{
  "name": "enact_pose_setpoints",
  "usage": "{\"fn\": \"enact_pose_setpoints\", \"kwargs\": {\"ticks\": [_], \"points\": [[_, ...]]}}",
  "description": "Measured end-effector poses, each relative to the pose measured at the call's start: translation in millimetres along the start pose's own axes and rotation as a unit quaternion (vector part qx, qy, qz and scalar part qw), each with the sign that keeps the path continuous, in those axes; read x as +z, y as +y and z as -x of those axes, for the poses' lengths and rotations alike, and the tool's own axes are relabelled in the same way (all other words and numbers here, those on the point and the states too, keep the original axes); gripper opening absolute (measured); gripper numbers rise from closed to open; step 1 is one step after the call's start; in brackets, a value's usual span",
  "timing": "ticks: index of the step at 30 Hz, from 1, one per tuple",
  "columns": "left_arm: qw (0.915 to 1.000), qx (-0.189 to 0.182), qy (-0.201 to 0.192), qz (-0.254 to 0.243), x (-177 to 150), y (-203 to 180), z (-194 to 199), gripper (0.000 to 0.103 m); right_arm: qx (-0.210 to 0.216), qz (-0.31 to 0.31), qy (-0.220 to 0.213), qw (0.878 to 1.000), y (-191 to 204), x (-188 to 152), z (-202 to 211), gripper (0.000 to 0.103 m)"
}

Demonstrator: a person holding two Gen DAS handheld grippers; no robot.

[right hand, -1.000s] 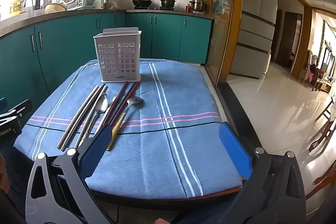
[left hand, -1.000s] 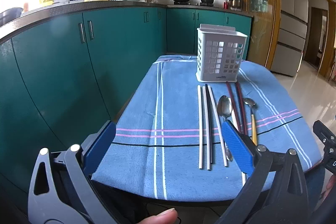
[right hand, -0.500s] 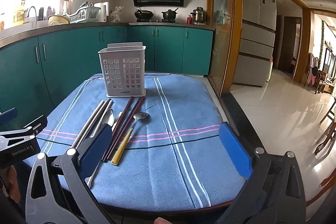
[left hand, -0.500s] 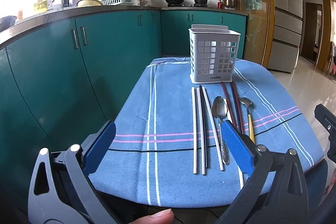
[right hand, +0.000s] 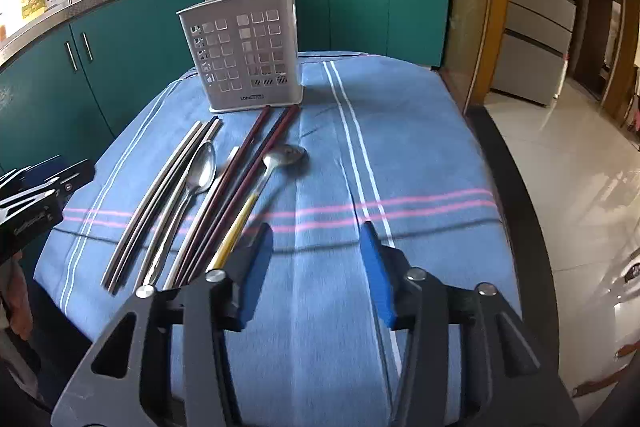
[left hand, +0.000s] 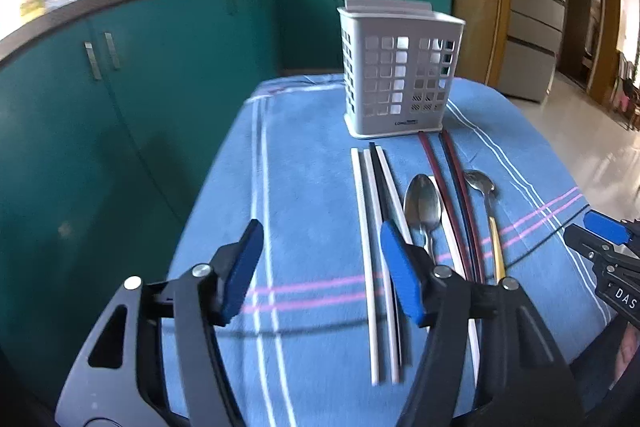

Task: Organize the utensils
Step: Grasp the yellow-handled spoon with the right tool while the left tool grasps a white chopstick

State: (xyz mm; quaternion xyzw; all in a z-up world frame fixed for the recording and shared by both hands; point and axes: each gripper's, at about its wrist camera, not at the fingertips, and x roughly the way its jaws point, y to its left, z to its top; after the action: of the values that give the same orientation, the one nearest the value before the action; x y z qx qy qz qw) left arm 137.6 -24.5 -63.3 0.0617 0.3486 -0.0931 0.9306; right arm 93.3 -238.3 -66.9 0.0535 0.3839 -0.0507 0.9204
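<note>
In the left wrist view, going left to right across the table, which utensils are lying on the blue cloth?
White chopsticks → all-metal spoon → dark red chopsticks → gold-handled spoon. All lie flat on the cloth, in front of the white holder.

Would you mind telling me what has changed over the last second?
Both grippers advanced over the blue cloth toward the utensils, jaws narrowing but still open: left gripper, right gripper. Nothing was grasped. The white holder, chopsticks and spoons stayed put.

White caddy, blue pink-striped cloth, teal cabinets.
</note>
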Motion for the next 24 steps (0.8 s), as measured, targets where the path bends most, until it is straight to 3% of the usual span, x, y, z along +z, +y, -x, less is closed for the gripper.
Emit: {"fn": "enact_pose_setpoints", "kwargs": {"ticks": [4,8,15,19,23,24], "points": [[0.9991,-0.006,0.036,-0.021,23,-3,-42,0.055,0.001,0.011,0.016,1.000,4,20,-22,0.042],[0.9969,-0.023,0.075,-0.005,35,1,-76,0.039,0.027,0.010,0.033,0.999,6,36,-44,0.042],[0.9940,-0.033,0.103,0.016,44,2,-108,0.039,0.048,0.034,0.065,0.996,33,53,-77,0.042],[0.9920,-0.040,0.118,0.017,48,0,-118,0.039,0.017,0.049,0.078,0.996,37,59,-95,0.041],[0.9925,-0.040,0.114,0.016,51,0,-111,0.047,0.002,0.028,0.080,0.996,11,61,-98,0.039],[0.9930,-0.040,0.110,0.015,52,0,-108,0.049,-0.018,0.018,0.079,0.997,-1,60,-97,0.039]]}}
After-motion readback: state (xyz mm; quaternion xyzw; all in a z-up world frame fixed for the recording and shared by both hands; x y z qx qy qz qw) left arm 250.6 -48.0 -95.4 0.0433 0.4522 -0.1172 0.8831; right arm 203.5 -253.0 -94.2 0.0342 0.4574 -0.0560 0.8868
